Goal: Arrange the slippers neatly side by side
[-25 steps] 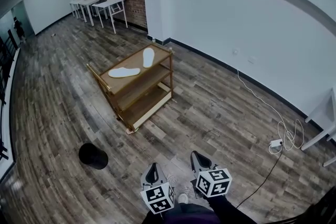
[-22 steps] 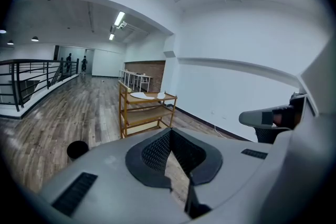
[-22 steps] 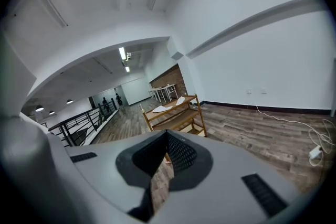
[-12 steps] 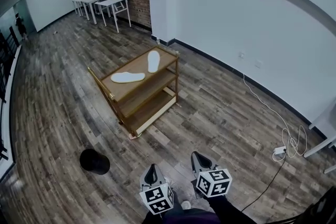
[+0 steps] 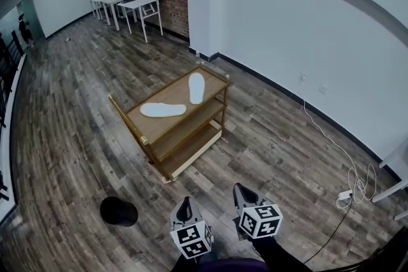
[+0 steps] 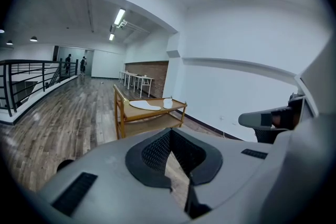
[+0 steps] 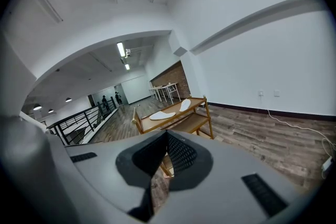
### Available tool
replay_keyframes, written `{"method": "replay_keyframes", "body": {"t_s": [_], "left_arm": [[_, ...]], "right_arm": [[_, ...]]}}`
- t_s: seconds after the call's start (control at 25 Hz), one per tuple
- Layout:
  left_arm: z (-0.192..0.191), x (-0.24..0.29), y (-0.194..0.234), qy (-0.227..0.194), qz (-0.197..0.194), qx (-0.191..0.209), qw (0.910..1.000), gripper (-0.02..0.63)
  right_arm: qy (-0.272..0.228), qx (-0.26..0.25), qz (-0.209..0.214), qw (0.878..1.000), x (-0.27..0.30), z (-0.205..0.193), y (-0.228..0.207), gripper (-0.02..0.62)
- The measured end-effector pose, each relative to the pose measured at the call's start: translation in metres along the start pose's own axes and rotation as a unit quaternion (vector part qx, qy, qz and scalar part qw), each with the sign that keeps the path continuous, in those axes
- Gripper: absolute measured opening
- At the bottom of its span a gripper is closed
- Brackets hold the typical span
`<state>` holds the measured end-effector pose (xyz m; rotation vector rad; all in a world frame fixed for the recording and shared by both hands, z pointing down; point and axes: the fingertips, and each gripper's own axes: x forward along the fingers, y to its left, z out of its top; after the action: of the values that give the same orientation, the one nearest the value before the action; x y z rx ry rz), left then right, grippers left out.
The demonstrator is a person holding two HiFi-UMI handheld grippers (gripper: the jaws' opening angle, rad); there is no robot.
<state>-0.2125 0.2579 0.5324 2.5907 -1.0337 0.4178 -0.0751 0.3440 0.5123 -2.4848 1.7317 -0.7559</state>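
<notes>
Two white slippers lie on the top shelf of a wooden three-shelf cart, well ahead of me on the floor. One slipper lies crosswise at the left, the other points away at the right end; they stand apart at an angle. My left gripper and right gripper hang low near my body, both shut and empty, far short of the cart. The left gripper view shows the slippers beyond its jaws. The right gripper view shows them too.
A black round object sits on the wood floor to my left. A white cable and power strip lie by the right wall. White tables stand at the far brick wall. A black railing runs along the left.
The cart and slippers have slid lower and slightly right in the head view and look nearer. Both grippers keep the same place and stay shut.
</notes>
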Motion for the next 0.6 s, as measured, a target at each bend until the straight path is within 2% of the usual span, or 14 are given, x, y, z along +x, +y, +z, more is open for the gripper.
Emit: {"method": "replay_keyframes", "body": {"t_s": [0.24, 0.6], "left_arm": [[0.007, 0.032, 0.016, 0.012, -0.008, -0.003, 0.9999, 0.0], [0.017, 0.081, 0.004, 0.029, -0.016, 0.0, 0.9995, 0.0]], "right_arm": [[0.005, 0.003, -0.016, 1.0, 0.029, 0.007, -0.002, -0.002], [0.012, 0.016, -0.032, 0.999, 0.062, 0.025, -0.034, -0.002]]}}
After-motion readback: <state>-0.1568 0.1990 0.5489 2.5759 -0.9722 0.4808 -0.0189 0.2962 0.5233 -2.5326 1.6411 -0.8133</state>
